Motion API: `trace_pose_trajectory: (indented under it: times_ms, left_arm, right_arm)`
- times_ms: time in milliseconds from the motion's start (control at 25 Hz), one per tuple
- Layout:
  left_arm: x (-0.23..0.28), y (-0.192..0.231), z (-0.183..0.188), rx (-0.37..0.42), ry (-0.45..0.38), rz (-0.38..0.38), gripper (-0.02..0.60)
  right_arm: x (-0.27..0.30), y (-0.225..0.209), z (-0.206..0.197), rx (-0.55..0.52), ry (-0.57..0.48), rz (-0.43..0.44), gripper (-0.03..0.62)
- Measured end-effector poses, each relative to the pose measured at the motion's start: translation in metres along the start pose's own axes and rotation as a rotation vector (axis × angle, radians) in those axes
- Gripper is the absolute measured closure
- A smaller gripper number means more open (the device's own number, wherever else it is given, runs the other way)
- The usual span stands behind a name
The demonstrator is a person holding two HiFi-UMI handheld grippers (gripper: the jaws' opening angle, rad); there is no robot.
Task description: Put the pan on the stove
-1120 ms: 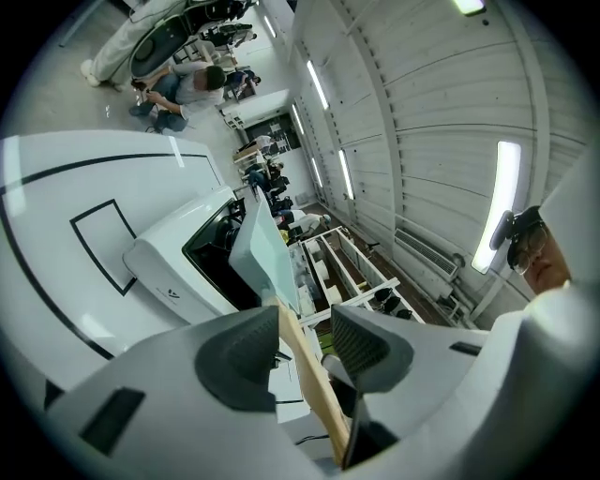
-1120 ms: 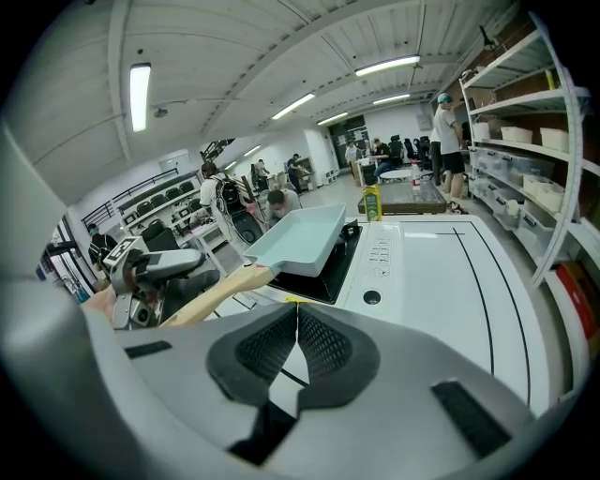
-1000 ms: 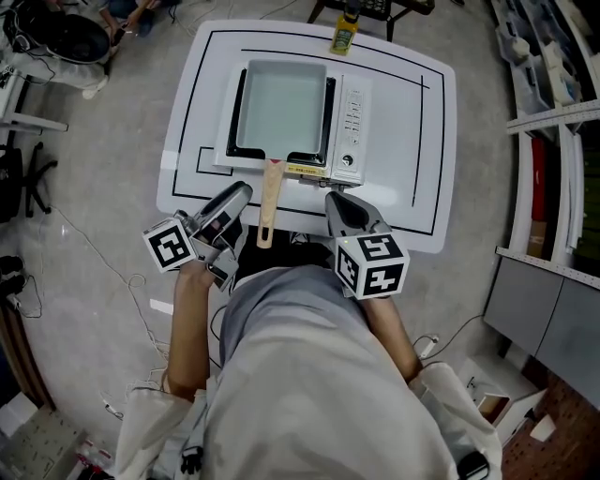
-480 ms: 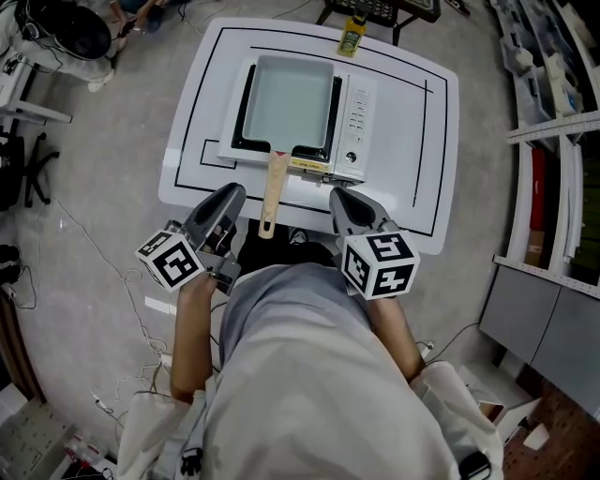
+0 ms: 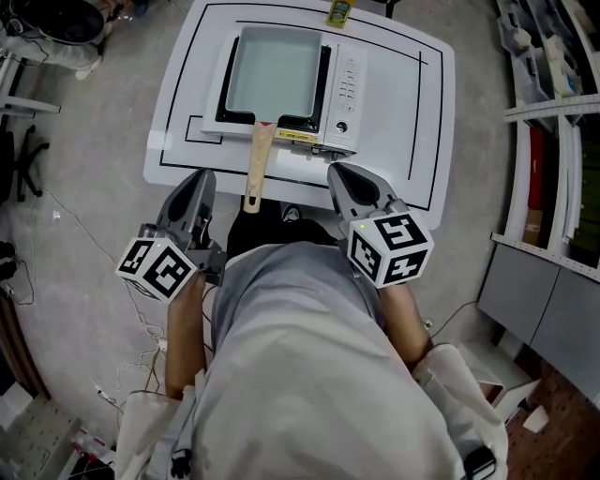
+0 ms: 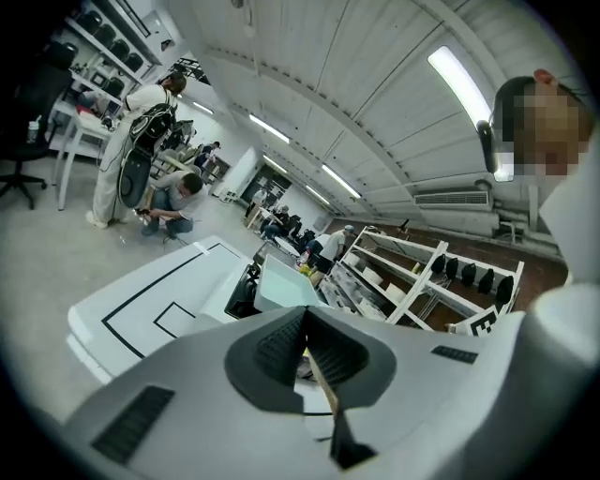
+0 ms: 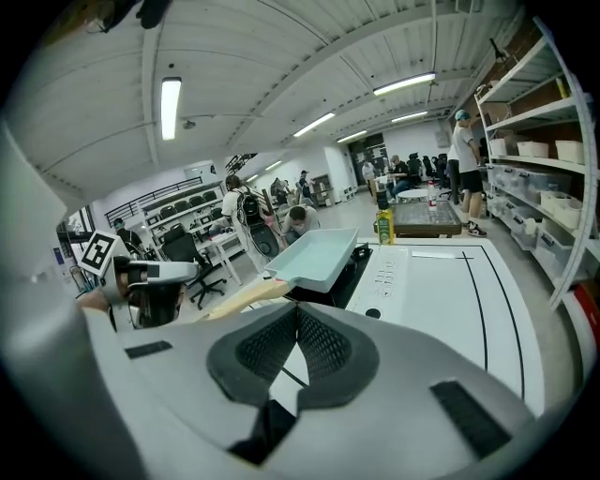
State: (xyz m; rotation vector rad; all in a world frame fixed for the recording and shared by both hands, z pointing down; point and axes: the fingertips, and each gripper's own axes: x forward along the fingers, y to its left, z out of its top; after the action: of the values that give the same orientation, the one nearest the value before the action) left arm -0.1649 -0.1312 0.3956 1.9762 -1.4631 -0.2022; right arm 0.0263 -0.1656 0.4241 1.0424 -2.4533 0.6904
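Observation:
A rectangular pale-green pan (image 5: 274,67) sits on the white stove (image 5: 342,94), and its wooden handle (image 5: 254,167) sticks out over the table's near edge. My left gripper (image 5: 200,180) hangs just off that edge, left of the handle and apart from it, its jaws shut on nothing. My right gripper (image 5: 338,175) is to the handle's right at the same edge, also shut and empty. The left gripper view looks past the left gripper (image 6: 306,315) to the pan (image 6: 279,281). In the right gripper view the pan (image 7: 320,257) and handle (image 7: 246,294) lie beyond the right gripper (image 7: 298,307).
The stove stands on a white table (image 5: 403,122) marked with black lines. A yellow bottle (image 5: 338,11) stands at the far edge behind the stove. Shelving (image 5: 553,112) runs along the right. People and office chairs are on the floor at the far left (image 6: 150,178).
Both grippers have drawn back from the table toward the person. The left one swung further left of the handle and its jaws closed. The pan has stayed on the stove.

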Motion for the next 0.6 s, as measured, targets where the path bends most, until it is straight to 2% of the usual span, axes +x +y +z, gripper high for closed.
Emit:
trace_pose_trajectory:
  times_ms: [160, 600]
  left_arm:
    - [-0.006, -0.004, 0.006, 0.048, -0.027, 0.026, 0.574]
    - [-0.018, -0.013, 0.003, 0.16, -0.019, 0.076, 0.574]
  right_arm:
    - [-0.009, -0.001, -0.001, 0.001, -0.009, 0.009, 0.583]
    - [-0.021, 0.0, -0.003, -0.029, -0.01, 0.036, 0.585]
